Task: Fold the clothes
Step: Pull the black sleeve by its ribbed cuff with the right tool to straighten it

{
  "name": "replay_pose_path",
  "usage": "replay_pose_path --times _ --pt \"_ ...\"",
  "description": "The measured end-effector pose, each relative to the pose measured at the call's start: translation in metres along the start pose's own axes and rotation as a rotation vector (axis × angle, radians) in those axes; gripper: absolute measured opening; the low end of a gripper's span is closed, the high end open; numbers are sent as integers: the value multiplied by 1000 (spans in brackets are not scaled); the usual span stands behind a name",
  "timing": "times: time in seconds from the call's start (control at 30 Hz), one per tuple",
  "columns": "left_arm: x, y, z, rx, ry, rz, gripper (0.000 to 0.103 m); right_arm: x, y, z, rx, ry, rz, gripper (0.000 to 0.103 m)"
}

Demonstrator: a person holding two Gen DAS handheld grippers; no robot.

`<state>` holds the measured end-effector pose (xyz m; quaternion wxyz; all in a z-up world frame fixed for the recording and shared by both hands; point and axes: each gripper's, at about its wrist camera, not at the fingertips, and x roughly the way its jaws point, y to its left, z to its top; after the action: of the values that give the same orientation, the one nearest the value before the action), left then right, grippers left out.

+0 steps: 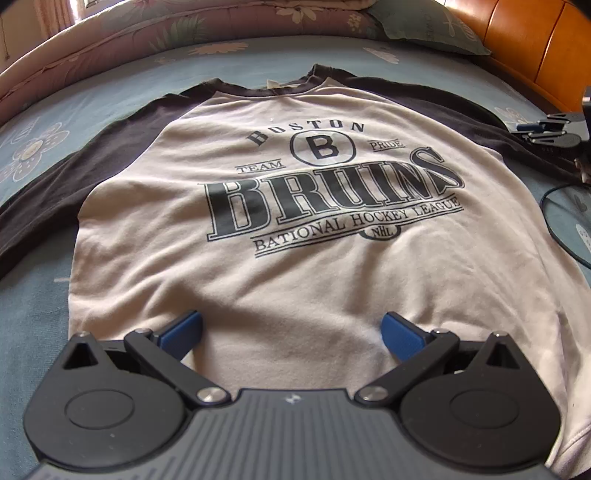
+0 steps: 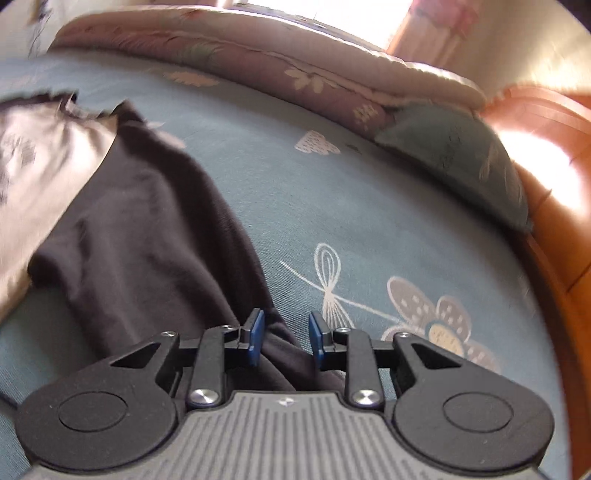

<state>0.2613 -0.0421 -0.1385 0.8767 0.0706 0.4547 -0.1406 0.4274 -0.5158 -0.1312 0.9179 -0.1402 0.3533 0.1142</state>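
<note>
Our left gripper (image 1: pixel 291 328) hangs with its blue pads far apart over the lower front of the shirt (image 1: pixel 295 221), clasping nothing. Our right gripper (image 2: pixel 286 338) has its jaws narrowed around the dark sleeve (image 2: pixel 147 240); a bunched fold of it runs up between the pads, but we cannot tell whether they pinch the cloth.

The shirt lies face up and spread flat on the blue flowered bedsheet (image 1: pixel 44 302), collar toward the rumpled quilt (image 1: pixel 147 22). Its print reads BOSTON, a circled B, TEAM, PRIDE, BRUINS, what looks like BATIONAL HOCKEY LEAGUE, and NHL.

The right wrist view is motion-blurred, so the print there is unreadable. In the left wrist view the hem hides behind the gripper body, and the left sleeve runs off the frame.
</note>
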Motion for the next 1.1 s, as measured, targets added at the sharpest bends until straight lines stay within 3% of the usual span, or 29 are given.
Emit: replay_pose_path --times 0.1,0.2,0.27,0.33,0.4,0.47,0.53,0.67,0.8,0.87,0.97,1.0,1.03,1.1 --pt "0 0 0 -1 -1 1 102 0 0 0 -8 -1 8 13" --pt "0 0 0 -1 -2 3 102 0 1 0 -15 -1 17 13" --pt "0 0 0 -2 -3 4 102 0 -2 -1 -6 -3 17 20" --pt "0 0 0 -2 -3 5 102 1 -11 -2 51 -1 16 47" --pt "0 0 0 -3 -4 6 102 3 -23 -4 143 15 34 50" --pt "0 -1 -1 -1 -5 6 102 3 -30 -6 217 30 76 44" --pt "0 -1 -1 0 -8 5 102 1 -25 -6 209 26 108 10" --pt "0 -1 -1 1 -8 6 102 5 -5 5 84 10 -17 4" --pt "0 -1 -1 -1 -6 6 102 20 -27 22 152 -16 -145 3" --pt "0 -1 0 -2 -3 6 102 26 -42 28 219 -28 -187 5" --pt "1 0 0 -1 -2 1 102 1 -66 20 317 -55 -216 14" --pt "1 0 0 -1 -3 1 102 -8 -75 17 350 -64 -223 26" --pt "1 0 0 0 -4 1 102 -19 -84 10 376 -64 -243 45" --pt "1 0 0 -1 -6 0 102 -43 -104 -12 407 -45 -320 58"
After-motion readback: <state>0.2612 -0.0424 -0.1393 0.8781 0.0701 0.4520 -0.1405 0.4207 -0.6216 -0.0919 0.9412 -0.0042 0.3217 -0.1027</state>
